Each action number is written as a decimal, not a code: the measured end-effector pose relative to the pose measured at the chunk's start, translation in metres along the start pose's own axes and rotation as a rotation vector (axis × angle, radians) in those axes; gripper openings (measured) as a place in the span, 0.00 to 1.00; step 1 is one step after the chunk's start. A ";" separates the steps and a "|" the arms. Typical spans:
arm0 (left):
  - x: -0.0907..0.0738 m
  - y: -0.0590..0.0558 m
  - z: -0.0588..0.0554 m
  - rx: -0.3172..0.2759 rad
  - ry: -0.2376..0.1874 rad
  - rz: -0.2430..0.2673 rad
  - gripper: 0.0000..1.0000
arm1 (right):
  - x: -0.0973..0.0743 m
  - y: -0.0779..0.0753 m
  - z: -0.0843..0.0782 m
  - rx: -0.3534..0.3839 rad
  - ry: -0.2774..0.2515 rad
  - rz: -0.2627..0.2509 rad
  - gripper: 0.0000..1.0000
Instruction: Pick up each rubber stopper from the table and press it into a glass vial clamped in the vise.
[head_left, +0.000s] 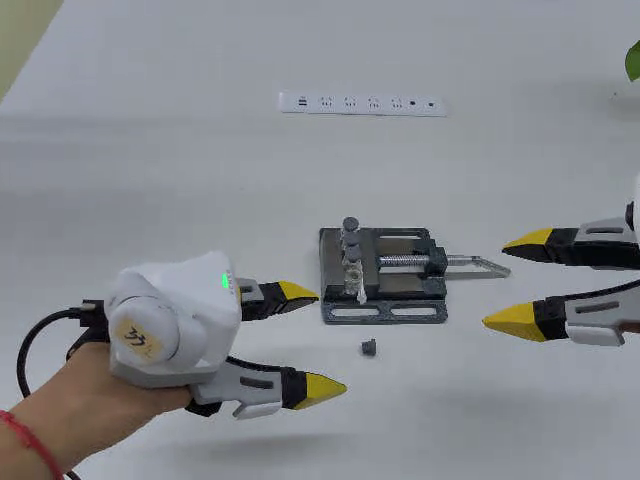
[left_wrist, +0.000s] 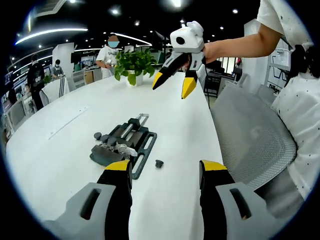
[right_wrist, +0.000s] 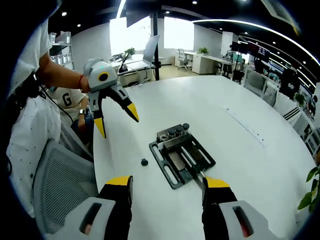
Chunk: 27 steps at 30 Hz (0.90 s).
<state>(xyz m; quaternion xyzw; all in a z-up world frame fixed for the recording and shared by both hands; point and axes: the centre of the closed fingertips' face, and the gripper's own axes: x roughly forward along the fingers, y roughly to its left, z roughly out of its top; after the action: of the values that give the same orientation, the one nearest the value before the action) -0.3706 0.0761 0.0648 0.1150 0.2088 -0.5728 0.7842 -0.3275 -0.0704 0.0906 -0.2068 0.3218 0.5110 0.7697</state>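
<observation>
**One loose stopper on the desk, both grippers empty**

Nearest the person, the left gripper (head_left: 325, 340) hovers low with its jaws apart and nothing between them. Just past its tips a small dark rubber stopper (head_left: 369, 348) lies on the white desk (head_left: 150, 200), in front of the vise (head_left: 410, 290) and clear of it.

The step in hand looks like the pickup. Come down with the jaws straddling the stopper, pinch its sides squarely, and leave the narrow end free to enter a vial. It is small, so an off-centre grip could let it squirt out.

The vials (head_left: 353, 262) stand in a row in the vise. Several seem to be capped dark and the nearest looks clear, but which mouth is open is too small to tell. Which way up the stopper lies is also unclear.

The right gripper (head_left: 497, 282) hangs right of the vise with its jaws apart, its body cut off at the frame edge. A power strip (head_left: 362, 103) lies far back.
</observation>
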 end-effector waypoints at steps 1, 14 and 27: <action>0.001 0.000 0.000 0.003 0.003 -0.001 0.51 | -0.001 0.001 -0.001 -0.001 -0.007 -0.002 0.55; 0.023 0.003 -0.016 0.058 0.073 -0.049 0.36 | -0.013 0.020 -0.031 0.035 -0.120 0.013 0.81; 0.058 0.012 -0.040 0.106 0.175 -0.083 0.20 | -0.011 0.040 -0.055 0.103 -0.140 0.016 0.84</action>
<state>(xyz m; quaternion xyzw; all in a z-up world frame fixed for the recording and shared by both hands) -0.3520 0.0478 0.0020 0.1974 0.2504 -0.6027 0.7315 -0.3833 -0.0978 0.0602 -0.1280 0.2947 0.5131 0.7959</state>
